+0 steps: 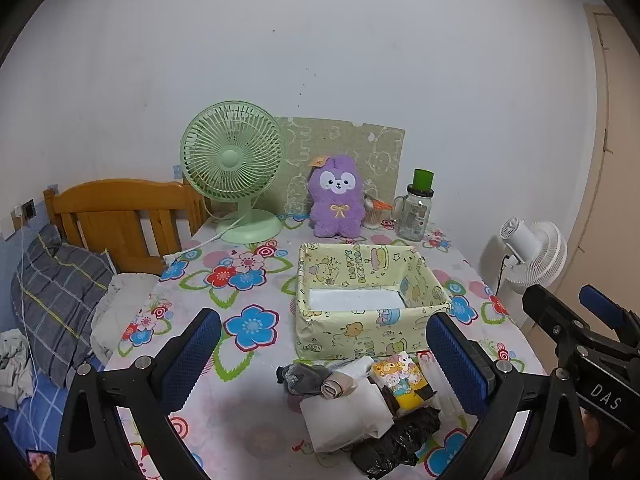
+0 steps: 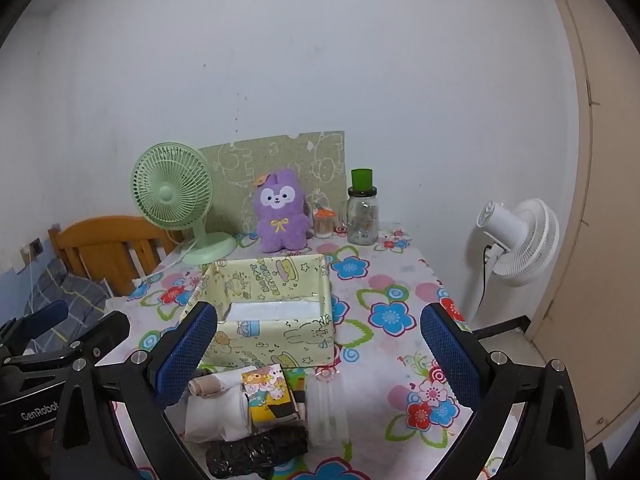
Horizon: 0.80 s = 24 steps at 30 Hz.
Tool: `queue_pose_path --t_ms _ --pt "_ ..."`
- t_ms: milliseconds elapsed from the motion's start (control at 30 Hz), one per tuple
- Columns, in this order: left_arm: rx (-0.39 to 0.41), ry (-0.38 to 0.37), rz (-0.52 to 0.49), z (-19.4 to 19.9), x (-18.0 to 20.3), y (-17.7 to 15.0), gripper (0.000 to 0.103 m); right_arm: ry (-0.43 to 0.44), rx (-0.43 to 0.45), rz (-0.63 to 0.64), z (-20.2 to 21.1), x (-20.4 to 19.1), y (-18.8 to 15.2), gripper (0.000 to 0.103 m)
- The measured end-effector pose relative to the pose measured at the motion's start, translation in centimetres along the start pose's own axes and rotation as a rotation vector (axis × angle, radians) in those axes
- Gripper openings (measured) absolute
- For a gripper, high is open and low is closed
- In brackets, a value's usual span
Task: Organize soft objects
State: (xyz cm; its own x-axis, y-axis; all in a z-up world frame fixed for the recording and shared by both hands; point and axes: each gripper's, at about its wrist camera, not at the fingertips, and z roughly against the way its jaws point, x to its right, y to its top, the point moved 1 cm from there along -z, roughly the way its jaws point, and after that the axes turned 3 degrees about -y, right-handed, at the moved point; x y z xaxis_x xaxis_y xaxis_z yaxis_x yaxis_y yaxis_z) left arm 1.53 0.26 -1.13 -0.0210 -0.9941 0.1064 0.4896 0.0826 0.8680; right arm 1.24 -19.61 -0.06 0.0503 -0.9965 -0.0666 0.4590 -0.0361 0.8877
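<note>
Hovering above the flower-patterned tablecloth [image 1: 240, 280], we hold the left gripper [image 1: 324, 356] and the right gripper [image 2: 320, 356] spread wide, gripping nothing. A heap of small soft packets, white, grey, yellow cartoon-printed and black [image 1: 368, 396], lies touching the near wall of the pale yellow cartoon-print fabric box [image 1: 360, 332].

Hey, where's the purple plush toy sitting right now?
The purple plush toy sits upright at the back of the floral table, against the wall, between the green desk fan on its left and the glass jar on its right, behind the yellow box.
</note>
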Motion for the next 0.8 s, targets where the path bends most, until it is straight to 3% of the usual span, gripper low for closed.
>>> queue_pose_path --t_ms 800 --pt "0.001 0.008 -0.018 0.37 0.32 -0.06 0.103 -0.016 0.002 -0.001 0.2 0.25 -0.04 0.103"
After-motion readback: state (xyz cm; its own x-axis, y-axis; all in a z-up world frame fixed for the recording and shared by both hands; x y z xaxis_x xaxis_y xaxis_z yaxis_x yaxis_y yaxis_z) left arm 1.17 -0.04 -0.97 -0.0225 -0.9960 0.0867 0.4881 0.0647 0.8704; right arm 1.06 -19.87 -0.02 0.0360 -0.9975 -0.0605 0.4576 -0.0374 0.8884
